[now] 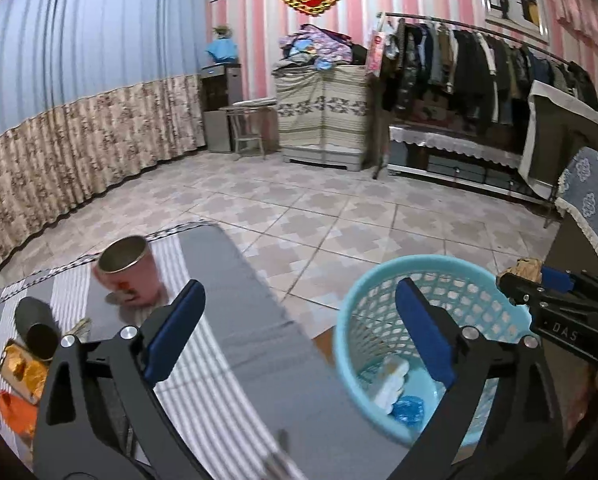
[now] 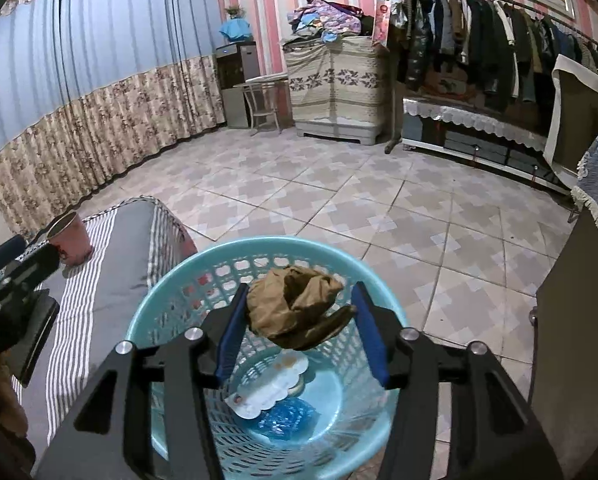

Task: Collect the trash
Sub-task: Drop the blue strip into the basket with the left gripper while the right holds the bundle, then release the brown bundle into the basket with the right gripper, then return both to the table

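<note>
A light blue plastic mesh basket (image 2: 167,300) stands on the floor beside the table; it also shows in the left wrist view (image 1: 351,312). A white wrapper (image 2: 271,388) and a blue wrapper (image 2: 287,420) lie at its bottom. My right gripper (image 2: 299,308) is right above the basket, its jaws parted around a crumpled brown paper wad (image 2: 295,308) that touches the left pad, with a small gap at the right pad. My left gripper (image 1: 299,308) is open and empty above the table edge. Orange and gold wrappers (image 1: 19,380) lie at the table's left.
The table has a grey striped cloth (image 1: 227,344). A pink metal cup (image 1: 129,276) stands on it, with a dark tin (image 1: 39,328) nearby. A cloth-draped chair (image 1: 595,204) is at the right. Tiled floor (image 1: 339,216), a clothes rack (image 1: 479,68) and curtains (image 1: 79,120) lie beyond.
</note>
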The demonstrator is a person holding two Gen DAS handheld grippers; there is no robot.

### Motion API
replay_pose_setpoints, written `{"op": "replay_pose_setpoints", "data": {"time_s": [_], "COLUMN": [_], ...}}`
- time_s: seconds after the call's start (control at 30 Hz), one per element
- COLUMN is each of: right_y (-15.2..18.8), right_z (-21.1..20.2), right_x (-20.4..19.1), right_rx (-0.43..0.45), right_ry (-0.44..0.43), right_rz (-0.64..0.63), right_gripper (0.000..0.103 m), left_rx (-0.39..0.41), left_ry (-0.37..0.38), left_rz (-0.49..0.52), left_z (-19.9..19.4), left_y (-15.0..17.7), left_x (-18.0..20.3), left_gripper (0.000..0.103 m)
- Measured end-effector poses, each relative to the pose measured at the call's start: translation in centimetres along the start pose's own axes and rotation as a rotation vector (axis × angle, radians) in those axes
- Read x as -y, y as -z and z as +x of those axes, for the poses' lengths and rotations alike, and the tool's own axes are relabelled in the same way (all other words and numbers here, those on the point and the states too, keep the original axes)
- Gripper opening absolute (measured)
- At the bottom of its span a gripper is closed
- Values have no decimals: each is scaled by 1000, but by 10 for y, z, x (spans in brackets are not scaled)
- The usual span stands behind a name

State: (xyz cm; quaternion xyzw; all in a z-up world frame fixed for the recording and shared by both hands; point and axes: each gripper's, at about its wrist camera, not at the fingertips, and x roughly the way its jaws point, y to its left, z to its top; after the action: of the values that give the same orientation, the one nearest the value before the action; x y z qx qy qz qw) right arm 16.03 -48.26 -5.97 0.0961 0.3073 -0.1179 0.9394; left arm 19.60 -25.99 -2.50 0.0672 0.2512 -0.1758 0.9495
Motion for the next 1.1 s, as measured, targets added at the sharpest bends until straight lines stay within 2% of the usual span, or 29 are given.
{"op": "replay_pose_setpoints", "data": {"time_s": [0.03, 0.13, 0.2, 0.6, 0.67, 0.7, 0.93, 1.1], "right_y": [1, 1, 1, 4, 8, 10, 30, 57], "right_z": [0, -2, -3, -23, -33, -37, -61, -68], "right_x": [-3, -4, -6, -36, -48, -55, -138, -205], "right_rx": [8, 30, 44, 76, 91, 97, 108, 89], "right_ry": [0, 16, 27, 55, 51, 59, -16, -75], "right_rz": [-2, -1, -2, -51, -60, -65, -188, -243], "right_gripper": [57, 81, 86, 87, 89, 94, 95, 96], "left_rx": [0, -1, 0, 16, 14, 9, -12, -48], "left_ry": [-9, -25, -34, -145, -164, -177, -293, -378], "left_rz": [-8, -36, -52, -96, -107, -113, -145, -180], "left_z": [-1, -6, -10, -59, -68, -74, -108, -125], "left_y": [0, 1, 3, 21, 26, 34, 67, 94], "left_x": [-6, -24, -34, -114, -132, -144, -224, -287], "left_gripper": [94, 96, 97, 97, 97, 97, 97, 97]}}
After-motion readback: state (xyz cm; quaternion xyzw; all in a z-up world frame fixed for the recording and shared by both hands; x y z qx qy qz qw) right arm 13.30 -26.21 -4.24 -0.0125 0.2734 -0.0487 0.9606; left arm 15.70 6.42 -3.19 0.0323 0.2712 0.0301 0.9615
